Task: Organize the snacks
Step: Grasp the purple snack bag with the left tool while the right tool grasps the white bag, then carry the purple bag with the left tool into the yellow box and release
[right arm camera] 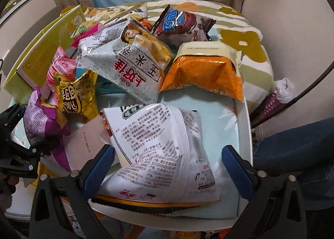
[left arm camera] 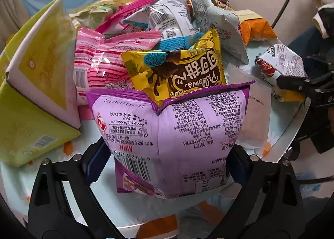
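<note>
A heap of snack bags covers a round table (right arm camera: 248,124). A puffy purple bag (left arm camera: 179,130) lies back-side up at the front of the heap. My left gripper (left arm camera: 168,166) straddles it. Its blue pads (left arm camera: 98,161) stand right at the bag's two sides, with no squeeze visible. A white bag with red and black print (right arm camera: 162,151) lies flat between the fingers of my right gripper (right arm camera: 168,168). The left pad is at the bag's edge and a gap shows at the right pad (right arm camera: 235,172). Both bags rest on the table.
A yellow-green box (left arm camera: 37,72) stands open at the left. Behind lie a yellow chocolate bag (left arm camera: 183,72), pink striped bags (left arm camera: 100,65), a silver-white bag (right arm camera: 125,65), an orange bag (right arm camera: 202,74) and a dark bag (right arm camera: 183,24). A person's jeans leg (right arm camera: 292,155) is at the right.
</note>
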Tool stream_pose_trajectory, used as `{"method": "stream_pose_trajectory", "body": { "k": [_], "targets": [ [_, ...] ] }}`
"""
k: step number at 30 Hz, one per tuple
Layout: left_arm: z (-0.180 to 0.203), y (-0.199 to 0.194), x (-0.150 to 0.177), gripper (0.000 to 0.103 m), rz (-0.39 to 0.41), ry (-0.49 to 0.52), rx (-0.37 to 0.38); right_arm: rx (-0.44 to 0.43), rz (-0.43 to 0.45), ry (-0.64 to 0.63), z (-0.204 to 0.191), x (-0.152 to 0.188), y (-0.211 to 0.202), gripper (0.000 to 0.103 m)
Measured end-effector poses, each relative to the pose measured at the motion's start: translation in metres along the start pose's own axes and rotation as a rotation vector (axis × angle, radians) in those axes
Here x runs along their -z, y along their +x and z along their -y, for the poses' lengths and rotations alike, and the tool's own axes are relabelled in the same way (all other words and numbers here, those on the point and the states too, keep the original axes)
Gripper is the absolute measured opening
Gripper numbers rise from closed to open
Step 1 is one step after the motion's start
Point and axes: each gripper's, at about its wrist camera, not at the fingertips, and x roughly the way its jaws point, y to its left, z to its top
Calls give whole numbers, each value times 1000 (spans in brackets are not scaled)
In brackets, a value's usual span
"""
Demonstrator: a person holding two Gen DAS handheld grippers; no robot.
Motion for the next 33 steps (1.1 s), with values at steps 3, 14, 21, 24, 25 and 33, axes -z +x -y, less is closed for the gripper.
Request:
{"method": "stream_pose_trajectory", "body": {
  "k": [3, 14, 21, 24, 25, 33],
  "targets": [
    [0, -2, 2, 88, -1, -9, -11, -22, -16, 5, 0, 0, 7, 91],
    [2, -9, 2, 79, -19, -55, -46, -65, -22, 8, 2, -3, 14, 69],
    [1, -32, 1, 77, 4, -84, -64, -72, -9, 8, 6, -6, 2, 61],
    [3, -44, 0, 77, 17, -96, -75, -79, 0, 7, 6, -9, -3, 61],
    [4, -48, 0, 77, 21, -98, -79, -84, 1, 7, 7, -10, -5, 61],
    [7, -89, -15, 77, 78, -125, -124, -104, 32, -14, 1, -18, -31, 60]
  ]
}}
